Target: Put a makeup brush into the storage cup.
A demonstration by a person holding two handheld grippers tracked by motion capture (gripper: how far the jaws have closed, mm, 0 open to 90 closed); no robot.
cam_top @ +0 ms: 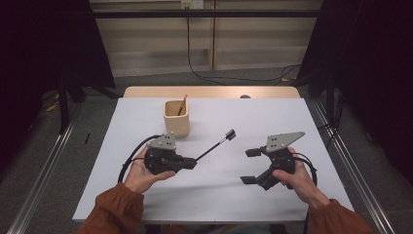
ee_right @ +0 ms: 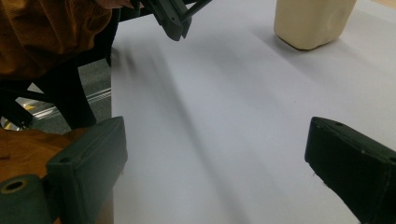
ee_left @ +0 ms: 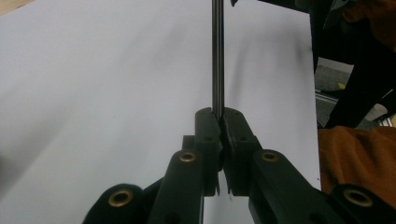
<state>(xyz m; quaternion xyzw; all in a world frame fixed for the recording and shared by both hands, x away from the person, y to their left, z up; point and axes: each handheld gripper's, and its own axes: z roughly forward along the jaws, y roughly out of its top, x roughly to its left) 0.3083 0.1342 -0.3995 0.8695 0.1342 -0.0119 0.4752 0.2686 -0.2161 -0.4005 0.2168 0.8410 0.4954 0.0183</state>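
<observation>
Slippage is my main worry: my left gripper (cam_top: 191,161) has its fingers (ee_left: 208,135) clamped on the very end of a thin dark-tipped rod (cam_top: 216,143), which juts toward two o'clock above the surface (cam_top: 272,122). Pinched so near its end, I think it could pivot or drop. The cup (cam_top: 176,118) sits at twelve o'clock from that hand. My right gripper (cam_top: 251,166) waits, fingers wide, holding nothing.

high view looks down from above; both claw cameras sit low, close, perhaps sharing the white table (cam_top: 272,122).
</observation>
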